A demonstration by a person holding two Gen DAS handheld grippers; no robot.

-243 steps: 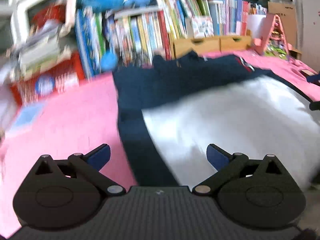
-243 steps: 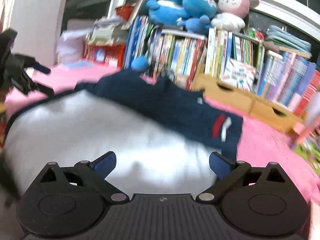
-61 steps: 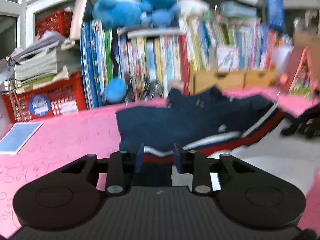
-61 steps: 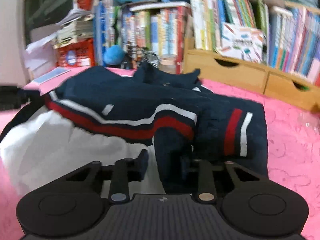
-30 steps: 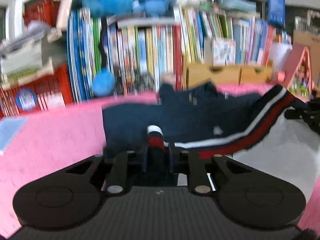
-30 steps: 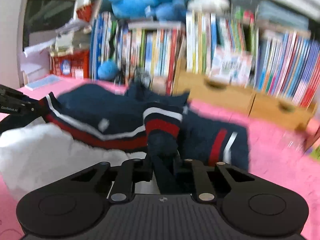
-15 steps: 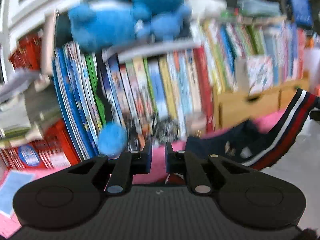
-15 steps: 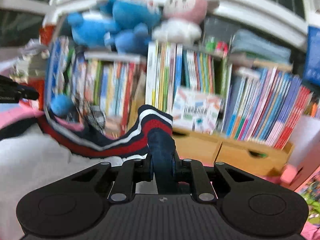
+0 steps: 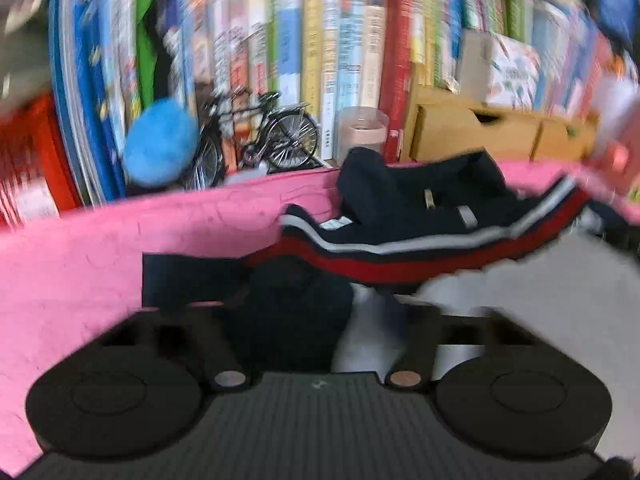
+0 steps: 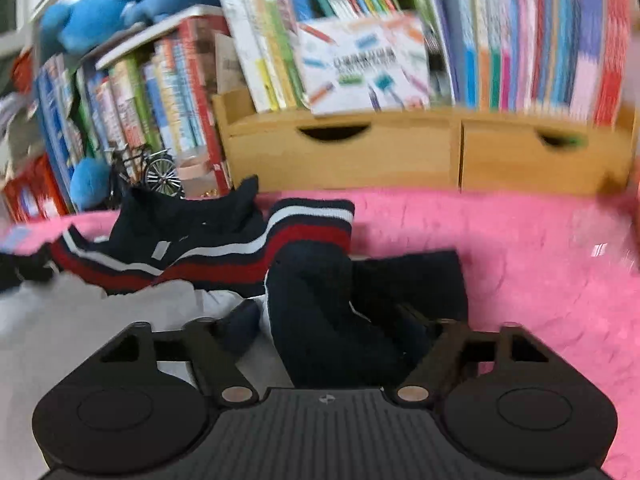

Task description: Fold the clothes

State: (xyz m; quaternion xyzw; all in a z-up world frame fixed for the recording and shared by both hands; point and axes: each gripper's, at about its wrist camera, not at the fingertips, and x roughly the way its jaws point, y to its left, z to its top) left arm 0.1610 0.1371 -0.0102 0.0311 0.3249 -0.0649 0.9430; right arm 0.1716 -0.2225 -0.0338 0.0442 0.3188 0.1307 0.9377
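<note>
Packed bookshelves (image 10: 520,40) and wooden drawers (image 10: 400,152) stand behind a pink surface (image 10: 540,272).

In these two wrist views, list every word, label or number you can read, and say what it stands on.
None can be read.
Book spines: print blurred.
White book cover with coloured pens: title blurred.
Jacket tag: too small to read.
Red crate: label blurred.

No readable text: print on the book spines (image 9: 332,40) and on the front-facing book cover (image 10: 366,62) is motion-blurred, and the red crate label (image 9: 28,200) is illegible too.
</note>
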